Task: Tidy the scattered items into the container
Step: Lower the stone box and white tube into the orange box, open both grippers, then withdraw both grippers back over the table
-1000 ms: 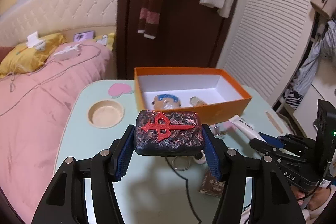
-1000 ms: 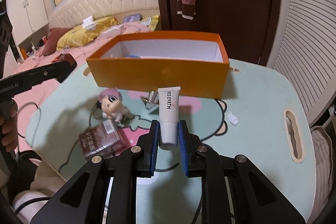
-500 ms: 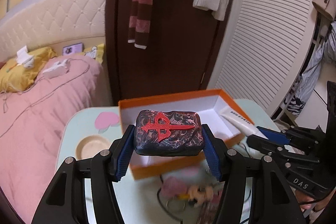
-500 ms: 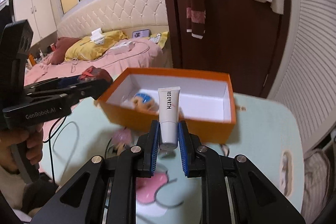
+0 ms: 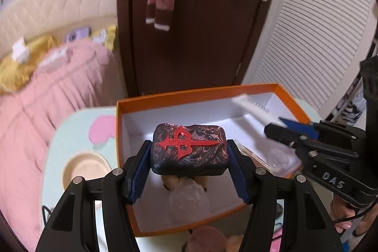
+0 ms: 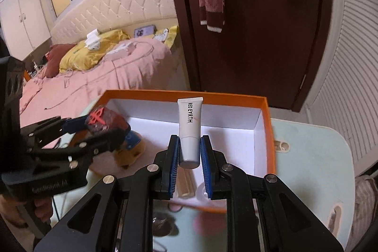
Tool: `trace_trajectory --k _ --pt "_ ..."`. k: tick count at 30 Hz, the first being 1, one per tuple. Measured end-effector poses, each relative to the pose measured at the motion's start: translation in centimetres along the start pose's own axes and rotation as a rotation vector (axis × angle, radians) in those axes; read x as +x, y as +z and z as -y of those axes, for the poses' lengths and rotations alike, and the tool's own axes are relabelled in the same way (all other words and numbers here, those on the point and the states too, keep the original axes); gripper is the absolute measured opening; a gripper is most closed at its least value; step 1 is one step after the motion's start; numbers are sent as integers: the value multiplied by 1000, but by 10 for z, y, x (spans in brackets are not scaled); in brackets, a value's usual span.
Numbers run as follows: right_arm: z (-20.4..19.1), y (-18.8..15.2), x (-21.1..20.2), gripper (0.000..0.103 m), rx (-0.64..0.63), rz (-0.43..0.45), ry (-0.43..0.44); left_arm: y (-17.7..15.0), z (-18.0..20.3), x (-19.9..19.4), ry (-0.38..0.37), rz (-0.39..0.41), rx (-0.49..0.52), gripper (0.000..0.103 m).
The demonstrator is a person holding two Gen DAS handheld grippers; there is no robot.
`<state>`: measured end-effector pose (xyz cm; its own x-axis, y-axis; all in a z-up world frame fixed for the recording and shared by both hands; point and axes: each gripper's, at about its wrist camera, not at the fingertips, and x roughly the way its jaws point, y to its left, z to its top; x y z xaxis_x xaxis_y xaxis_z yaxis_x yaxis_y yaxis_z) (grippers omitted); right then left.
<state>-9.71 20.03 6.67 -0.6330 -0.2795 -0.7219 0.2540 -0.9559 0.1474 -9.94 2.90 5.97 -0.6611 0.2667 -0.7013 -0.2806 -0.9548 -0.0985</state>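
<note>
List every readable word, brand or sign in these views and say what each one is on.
"REDEARTH": on the white tube held by the right gripper.
"DAS": on the right gripper's black body, left wrist view.
Red raised symbol, not letters: on the dark block in the left gripper.
Left gripper's body print: too blurred to read.

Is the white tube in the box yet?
Not yet. The white tube is clamped in the right gripper, above the orange box.

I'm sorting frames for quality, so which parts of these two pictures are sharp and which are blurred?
Left wrist view: the dark red-marked block is sharp in the left gripper; the pink bed and white tube smear. Right wrist view: the tube's lettering reads crisply in the right gripper; the orange box stays fairly clear; straight lines bow at both edges.
</note>
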Motion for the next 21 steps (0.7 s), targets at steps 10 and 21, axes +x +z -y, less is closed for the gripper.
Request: trace_trajectory --k 10,21 --pt "0 -14 20 26 -15 79 -65 -13 13 3 15 92 81 76" --pt "-2 -9 20 27 -5 24 -66 -10 7 -13 48 129 52 93"
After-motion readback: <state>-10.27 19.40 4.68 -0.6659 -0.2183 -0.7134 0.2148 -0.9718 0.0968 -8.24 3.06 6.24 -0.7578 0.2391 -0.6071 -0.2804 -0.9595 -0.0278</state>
